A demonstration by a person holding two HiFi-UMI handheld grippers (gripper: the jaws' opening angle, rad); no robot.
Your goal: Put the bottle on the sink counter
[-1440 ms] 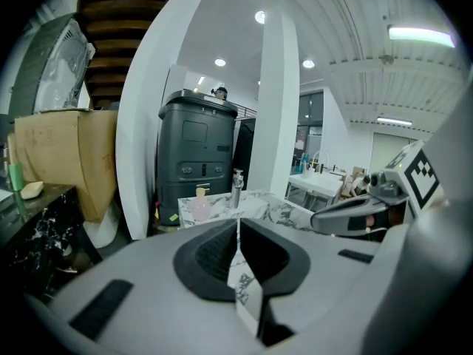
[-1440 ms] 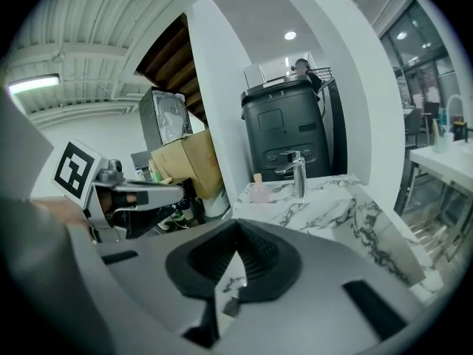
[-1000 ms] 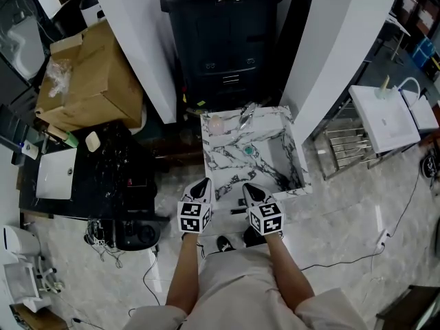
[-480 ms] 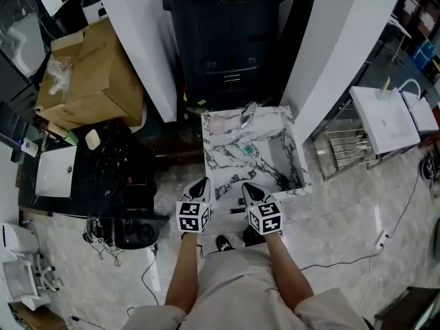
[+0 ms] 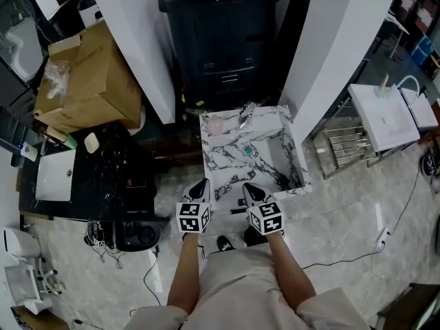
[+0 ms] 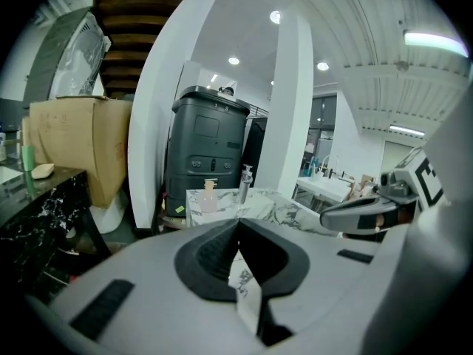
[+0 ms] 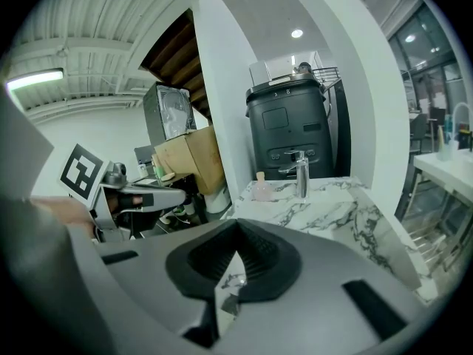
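Observation:
A small pink bottle (image 5: 215, 124) stands upright at the back left corner of the white marble sink counter (image 5: 227, 174), beside the chrome faucet (image 5: 245, 113). In the left gripper view the bottle (image 6: 210, 196) and the faucet (image 6: 244, 183) lie straight ahead; in the right gripper view the bottle (image 7: 261, 188) stands left of the faucet (image 7: 300, 172). My left gripper (image 5: 200, 188) and right gripper (image 5: 249, 191) hover side by side at the counter's near edge, well short of the bottle. Both are shut with nothing held.
A tall black bin (image 5: 223, 33) stands behind the counter between two white pillars (image 5: 137, 47). A cardboard box (image 5: 89, 81) and a black marble table (image 5: 117, 163) are on the left. On the right is a white basin unit (image 5: 385, 119). Cables (image 5: 344, 256) trail on the floor.

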